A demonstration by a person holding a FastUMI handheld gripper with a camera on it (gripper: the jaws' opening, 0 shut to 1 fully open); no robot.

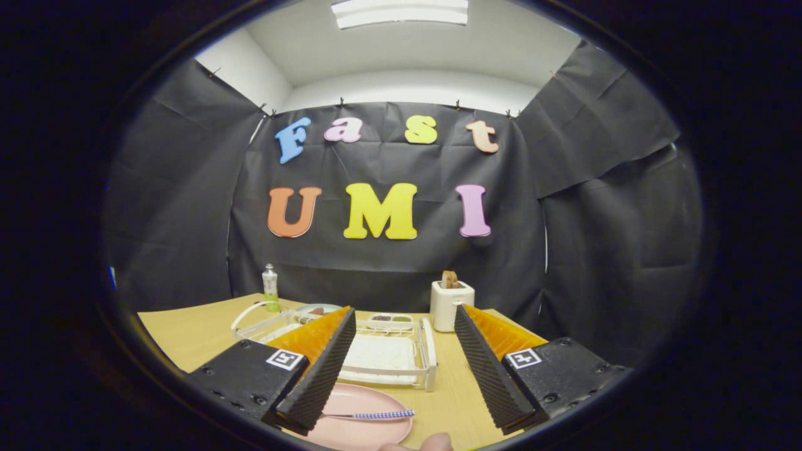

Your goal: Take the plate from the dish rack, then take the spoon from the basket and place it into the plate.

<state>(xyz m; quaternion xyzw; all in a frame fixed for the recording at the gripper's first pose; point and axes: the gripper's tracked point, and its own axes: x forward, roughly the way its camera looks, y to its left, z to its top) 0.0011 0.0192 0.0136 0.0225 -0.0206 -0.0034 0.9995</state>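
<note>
A pink plate (366,421) lies on the wooden table (188,332), low between my fingers and close to the left one. A spoon (376,414) with a blue-and-white checked handle rests across the plate, its bowl end hidden behind the left finger. My gripper (401,363) hangs above them, open, with nothing between its fingers. Beyond the plate stands the white dish rack (391,360), its tray bare. To the rack's left, a white basket (257,316) with a curved handle is partly hidden by my left finger.
A white toaster (450,305) with a slice of bread in it stands behind the right finger. A green bottle (270,288) stands at the table's back left. A small tray of food (390,320) and a pale dish (316,309) sit behind the rack. A fingertip (432,443) shows below.
</note>
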